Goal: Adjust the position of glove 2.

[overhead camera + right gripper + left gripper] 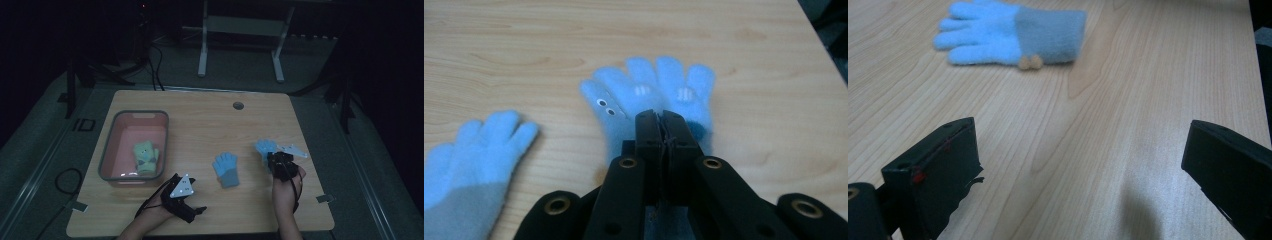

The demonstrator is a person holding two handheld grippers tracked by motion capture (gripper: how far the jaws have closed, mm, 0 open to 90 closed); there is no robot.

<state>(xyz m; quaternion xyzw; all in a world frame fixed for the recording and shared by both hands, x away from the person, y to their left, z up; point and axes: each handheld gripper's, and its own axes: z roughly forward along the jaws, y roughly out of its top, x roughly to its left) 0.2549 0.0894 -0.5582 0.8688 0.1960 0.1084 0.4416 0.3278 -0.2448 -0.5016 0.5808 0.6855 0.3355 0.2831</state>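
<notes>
A: Where does the glove in play lie, taking the pink bin [108, 145] as the landmark?

B: There are two blue gloves on the surface [200, 115], both to the right of the bin. The far glove [265, 146], the one with little eyes [606, 107], sits farthest from the bin, and the right tool [278, 162] is clenched on its cuff end. In the right gripper view the jaws are pressed together over the fabric.

A: Which way does it point?

B: Its fingers fan away from the person, toward the far edge of the surface. The long axis runs from the tool outward, cuff nearest the hand.

A: And the other one?

B: The middle glove [226, 169] lies flat between the bin and the held glove, fingers also pointing away, grey cuff toward the person. It is nearer the bin than the held one.

A: The left tool [186, 199]?

B: Released, jaws wide apart, holding nothing. It rests just in front of the bin's near right corner. The middle glove lies to its right.

A: So the coming move?

B: My guess is the held glove travels leftward across the surface to the bin, where a green glove [145, 156] already lies.
</notes>
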